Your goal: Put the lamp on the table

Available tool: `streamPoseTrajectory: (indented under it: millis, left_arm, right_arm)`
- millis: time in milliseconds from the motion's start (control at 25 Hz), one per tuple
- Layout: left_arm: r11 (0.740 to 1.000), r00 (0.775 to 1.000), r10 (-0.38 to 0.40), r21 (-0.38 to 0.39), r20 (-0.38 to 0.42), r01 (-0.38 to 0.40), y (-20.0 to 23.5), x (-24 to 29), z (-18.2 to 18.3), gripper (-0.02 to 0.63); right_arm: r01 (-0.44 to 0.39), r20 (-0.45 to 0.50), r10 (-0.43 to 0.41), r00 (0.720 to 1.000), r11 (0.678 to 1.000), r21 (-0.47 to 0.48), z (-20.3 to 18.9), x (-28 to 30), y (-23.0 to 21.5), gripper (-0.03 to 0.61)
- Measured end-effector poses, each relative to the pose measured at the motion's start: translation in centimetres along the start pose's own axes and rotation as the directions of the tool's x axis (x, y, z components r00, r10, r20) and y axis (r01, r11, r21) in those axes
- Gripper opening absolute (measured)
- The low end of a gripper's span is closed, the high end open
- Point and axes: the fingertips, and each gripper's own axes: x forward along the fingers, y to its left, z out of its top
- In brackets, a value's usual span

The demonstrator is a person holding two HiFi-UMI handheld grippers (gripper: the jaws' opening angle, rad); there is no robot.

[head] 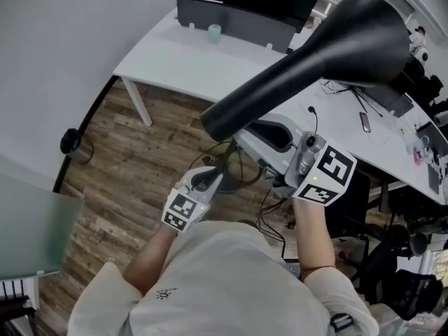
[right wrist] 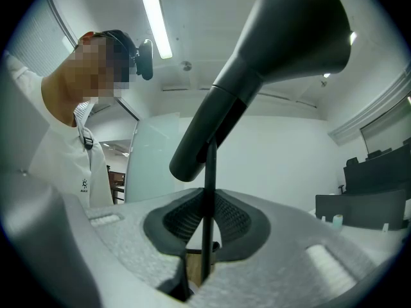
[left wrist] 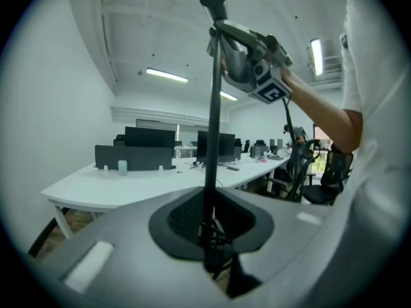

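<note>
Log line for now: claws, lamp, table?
left claw: shut on lamp pole | right claw: shut on lamp pole, higher up | lamp shade: tilted, above both claws | table: ahead, lamp not on it

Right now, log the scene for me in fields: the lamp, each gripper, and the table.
lamp: black, cone shade, thin pole; carried, not set on the table
left gripper: shut on the pole, lower grip
right gripper: shut on the pole, higher up
table: white, ahead of the person; monitors and a small green cup on it
</note>
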Motion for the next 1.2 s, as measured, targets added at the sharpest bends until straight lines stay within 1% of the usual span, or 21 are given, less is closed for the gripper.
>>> streamPoseTrajectory:
  millis: [160,440,600,680,960,1200]
  left_arm:
    - [0.999,0.999,0.037,-0.004,-0.008,-0.037,2.4,-2.1,-0.5,0.048]
    - [0.992,0.992,0.123,-0.014,-0.01,-0.123,3.4,-3.7,-0.5,0.048]
    - [0.986,0.987,0.162,-0.029,-0.007,-0.163,6.6,-5.4,-1.1,0.048]
    - [0.982,0.983,0.184,-0.034,-0.008,-0.184,7.3,-5.8,-1.1,0.048]
    - [0.959,0.96,0.279,-0.055,-0.023,-0.279,10.5,-6.4,-1.6,0.048]
    - [0.93,0.933,0.358,-0.077,-0.043,-0.36,14.3,-6.4,-1.9,0.048]
  right_arm:
    - [-0.035,-0.004,0.035,0.999,0.999,0.003,-0.5,3.1,0.5,0.044]
    - [-0.114,-0.009,0.114,0.993,0.993,0.011,-0.4,4.4,1.3,0.044]
    - [-0.151,-0.012,0.152,0.988,0.988,0.021,-1.1,8.3,0.8,0.044]
    - [-0.174,-0.007,0.174,0.985,0.984,0.026,-1.1,9.1,0.8,0.044]
    - [-0.275,0.001,0.275,0.961,0.961,0.043,-1.8,12.0,-0.6,0.044]
    - [-0.357,0.009,0.358,0.934,0.932,0.063,-2.5,15.2,-3.0,0.044]
